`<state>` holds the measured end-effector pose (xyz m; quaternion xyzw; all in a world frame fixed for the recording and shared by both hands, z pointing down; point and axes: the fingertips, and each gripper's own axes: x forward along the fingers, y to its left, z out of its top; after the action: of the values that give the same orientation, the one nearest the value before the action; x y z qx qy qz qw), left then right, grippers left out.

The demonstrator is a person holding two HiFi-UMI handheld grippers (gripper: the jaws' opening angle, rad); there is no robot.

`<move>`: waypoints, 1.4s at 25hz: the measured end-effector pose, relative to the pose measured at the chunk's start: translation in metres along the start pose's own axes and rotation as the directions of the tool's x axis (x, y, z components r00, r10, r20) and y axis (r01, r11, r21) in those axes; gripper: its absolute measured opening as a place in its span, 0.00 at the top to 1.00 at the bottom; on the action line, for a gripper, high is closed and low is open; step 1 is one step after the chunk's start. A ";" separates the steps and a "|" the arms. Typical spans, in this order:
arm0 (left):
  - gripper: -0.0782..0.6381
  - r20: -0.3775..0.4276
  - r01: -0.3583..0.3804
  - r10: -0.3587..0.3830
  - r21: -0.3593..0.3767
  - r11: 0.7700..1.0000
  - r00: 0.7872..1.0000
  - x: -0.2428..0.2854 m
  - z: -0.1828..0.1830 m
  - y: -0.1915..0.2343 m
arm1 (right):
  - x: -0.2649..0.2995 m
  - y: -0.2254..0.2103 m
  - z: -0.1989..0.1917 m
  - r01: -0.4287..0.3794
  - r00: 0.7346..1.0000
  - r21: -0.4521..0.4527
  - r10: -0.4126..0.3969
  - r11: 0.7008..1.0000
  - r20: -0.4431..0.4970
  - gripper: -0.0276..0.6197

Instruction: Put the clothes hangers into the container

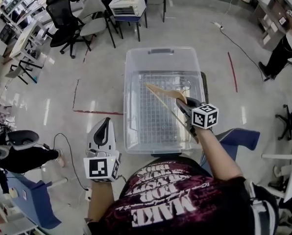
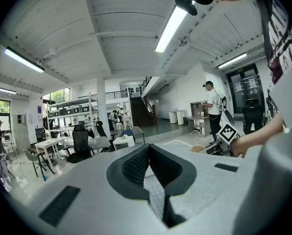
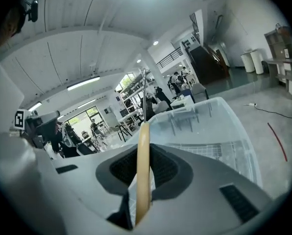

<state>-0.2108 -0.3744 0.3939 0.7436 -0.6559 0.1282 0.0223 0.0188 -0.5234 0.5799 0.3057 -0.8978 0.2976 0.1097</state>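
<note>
The middle of the head view is taken up by a large clear plastic container (image 1: 129,106), open at the top, with a wire grid seen through its bottom. Whether it is stood straight on the pale glossy floor (image 1: 87,97) or on a low support cannot be told.

A pale wooden clothes hanger with a metal hook (image 1: 171,94) is held tilted over the right half of the opening. Whether it is already below the rim cannot be told. In the right gripper view its wooden bar (image 3: 143,170) is seen clamped edge-on between the pads, with the container (image 3: 224,126) just ahead.

The right tongs (image 1: 185,102), right of centre, are thus closed narrowly on the hanger. The left tongs (image 1: 105,123), at the lower left and outside the container, are closed on themselves with nothing between them (image 2: 148,153).

No hanger is seen lying in the container, so nothing is judged finished. This hanger remains to be lowered and released. No further hangers are seen.
</note>
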 end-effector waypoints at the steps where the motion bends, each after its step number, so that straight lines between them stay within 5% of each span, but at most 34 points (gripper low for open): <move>1: 0.88 -0.005 -0.007 0.007 0.000 1.000 1.000 0.001 0.000 0.000 | 0.005 -0.002 0.002 -0.010 1.000 -0.003 0.010 1.000 -0.001 0.86; 10: 0.88 -0.067 -0.053 0.056 0.046 0.998 0.996 0.003 -0.005 -0.017 | 0.059 -0.060 -0.059 0.008 0.988 0.101 0.008 0.995 -0.156 0.86; 21: 0.88 -0.110 -0.062 0.062 -0.001 0.998 0.992 0.006 -0.018 -0.034 | 0.107 -0.097 -0.164 0.065 0.939 0.284 0.037 0.957 -0.342 0.86; 31: 0.88 -0.134 -0.082 0.080 -0.008 0.997 0.988 0.000 -0.030 -0.033 | 0.117 -0.118 -0.213 0.170 0.877 0.167 -0.071 0.971 -0.475 0.81; 35: 0.88 -0.132 -0.062 0.060 -0.015 0.998 0.989 -0.003 -0.039 -0.035 | 0.109 -0.122 -0.217 0.207 0.849 0.076 -0.140 0.975 -0.510 0.54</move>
<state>-0.1835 -0.3585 0.4350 0.7129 -0.6766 0.1712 0.0683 0.0106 -0.5230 0.8515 0.3043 -0.7860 0.4125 0.3458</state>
